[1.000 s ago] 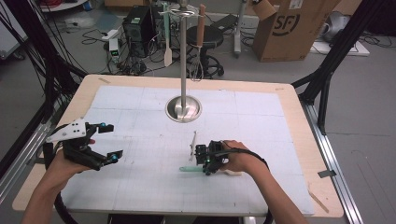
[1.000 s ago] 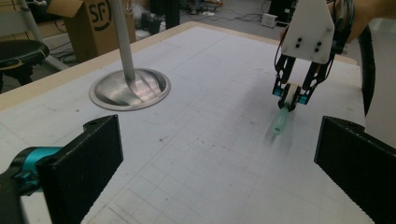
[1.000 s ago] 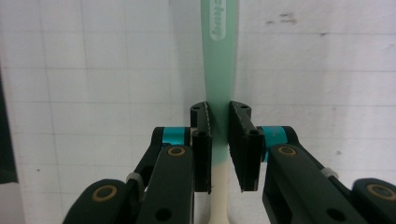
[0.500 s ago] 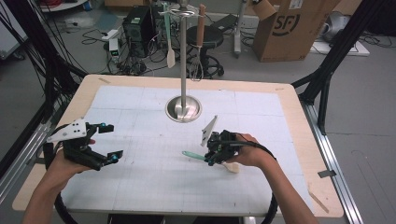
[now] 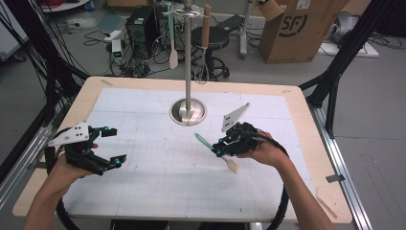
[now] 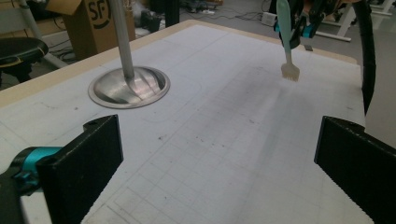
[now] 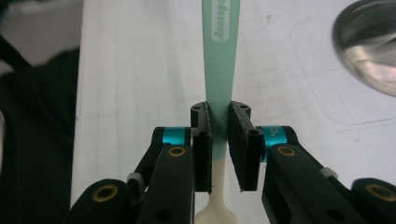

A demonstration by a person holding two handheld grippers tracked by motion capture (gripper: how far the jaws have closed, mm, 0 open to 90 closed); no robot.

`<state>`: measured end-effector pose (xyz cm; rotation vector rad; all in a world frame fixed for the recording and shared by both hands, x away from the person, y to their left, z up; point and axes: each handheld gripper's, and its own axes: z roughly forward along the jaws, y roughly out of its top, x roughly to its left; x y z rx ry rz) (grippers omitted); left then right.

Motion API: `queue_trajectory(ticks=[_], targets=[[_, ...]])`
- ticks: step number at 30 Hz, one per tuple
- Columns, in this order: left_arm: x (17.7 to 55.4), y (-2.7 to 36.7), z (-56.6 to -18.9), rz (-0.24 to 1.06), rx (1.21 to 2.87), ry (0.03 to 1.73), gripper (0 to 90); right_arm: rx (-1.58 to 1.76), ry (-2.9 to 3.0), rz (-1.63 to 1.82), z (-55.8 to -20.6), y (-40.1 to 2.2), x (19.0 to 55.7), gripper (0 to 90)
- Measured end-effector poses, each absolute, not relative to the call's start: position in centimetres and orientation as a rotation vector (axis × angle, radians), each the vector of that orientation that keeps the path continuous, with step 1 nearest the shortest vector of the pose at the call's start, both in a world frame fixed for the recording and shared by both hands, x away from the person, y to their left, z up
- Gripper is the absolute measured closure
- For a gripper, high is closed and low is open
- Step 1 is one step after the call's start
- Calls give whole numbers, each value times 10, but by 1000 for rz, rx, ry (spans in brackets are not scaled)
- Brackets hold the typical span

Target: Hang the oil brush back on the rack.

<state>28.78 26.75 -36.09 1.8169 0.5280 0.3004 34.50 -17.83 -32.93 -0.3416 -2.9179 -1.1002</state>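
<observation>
Clamping a mint-green brush (image 7: pixel 219 70) by its handle: right hand-held gripper (image 5: pixel 221 148), jaws narrow, pads pressed on both sides of the handle. Handle runs straight out ahead of the jaws; pale bristle end (image 5: pixel 231 165) sticks out behind them, on the person's side. In the left gripper view the brush hangs clear above the worktop (image 5: pixel 158 191), bristles down. Steel stand (image 5: pixel 188 111) with its round base sits just beyond the right hand-held gripper, up and to its left; a spatula (image 5: pixel 173 58) and a whisk (image 5: pixel 204 72) hang from its top. Left hand-held gripper (image 5: pixel 111 146) is well apart to the left, jaws wide, nothing between them, low over the worktop.
</observation>
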Motion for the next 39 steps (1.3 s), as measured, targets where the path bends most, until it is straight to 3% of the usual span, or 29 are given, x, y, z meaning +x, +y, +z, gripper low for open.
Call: queue_trajectory(ticks=[17, 39], targets=[[288, 270, -361, 299, 1813, 529, 17, -590, -2748, -1504, -282, -218, 361, 798], [292, 269, -366, 286, 1824, 543, 17, -658, -2784, -1612, -194, -237, 398, 798]])
